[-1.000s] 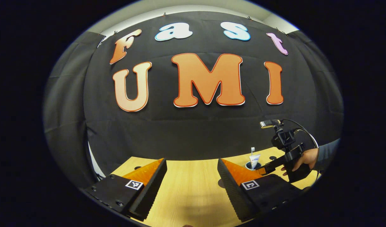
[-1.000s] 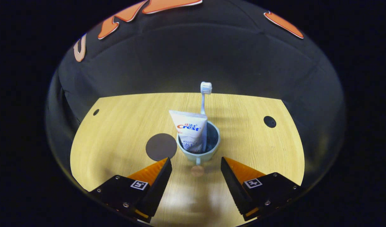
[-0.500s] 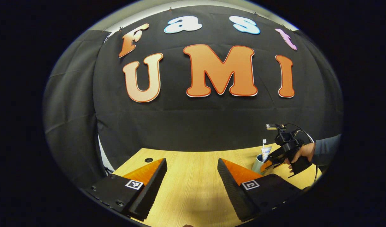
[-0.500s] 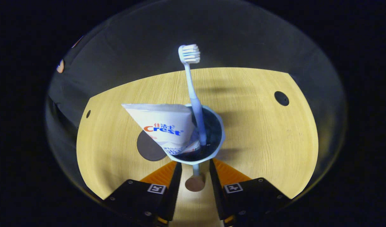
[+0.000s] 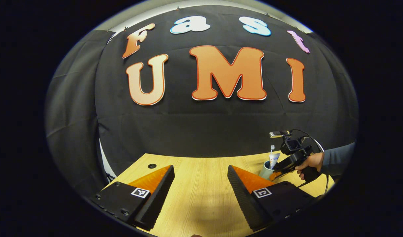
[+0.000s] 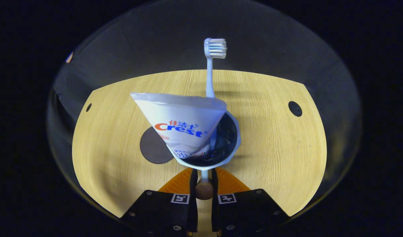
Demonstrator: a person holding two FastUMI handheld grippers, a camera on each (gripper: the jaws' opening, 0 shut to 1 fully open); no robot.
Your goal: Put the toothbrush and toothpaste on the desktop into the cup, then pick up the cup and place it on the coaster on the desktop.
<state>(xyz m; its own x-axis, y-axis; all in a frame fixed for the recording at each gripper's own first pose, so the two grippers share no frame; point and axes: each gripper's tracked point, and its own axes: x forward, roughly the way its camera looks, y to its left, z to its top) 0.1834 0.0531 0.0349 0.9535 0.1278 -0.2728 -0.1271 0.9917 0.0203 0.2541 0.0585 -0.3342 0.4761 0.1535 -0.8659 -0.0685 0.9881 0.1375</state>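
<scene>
A pale blue cup (image 6: 232, 144) holds a white toothpaste tube (image 6: 181, 125) and a light blue toothbrush (image 6: 210, 69), brush head up. My right gripper (image 6: 203, 179) is shut on the cup's handle (image 6: 204, 189), which has a brown knob at its end. A dark round coaster (image 6: 152, 149) lies on the wooden desktop (image 6: 280, 131) just left of the cup, partly hidden by the tube. My left gripper (image 5: 200, 179) hovers open over the desk with nothing between its fingers. In the left gripper view the cup (image 5: 266, 170) and a hand (image 5: 308, 162) on the right gripper stand at the far right.
The desktop has small dark round holes, one at the right (image 6: 295, 108) and one at the far left (image 6: 88, 107). The black cloth wall (image 5: 201, 125) closes the desk's far side. A grey sleeve (image 5: 338, 160) reaches in from the right.
My right gripper advanced onto the cup's handle and its fingers closed from wide open onto it. The toothbrush stands straighter. The left gripper's view shifted only slightly.
</scene>
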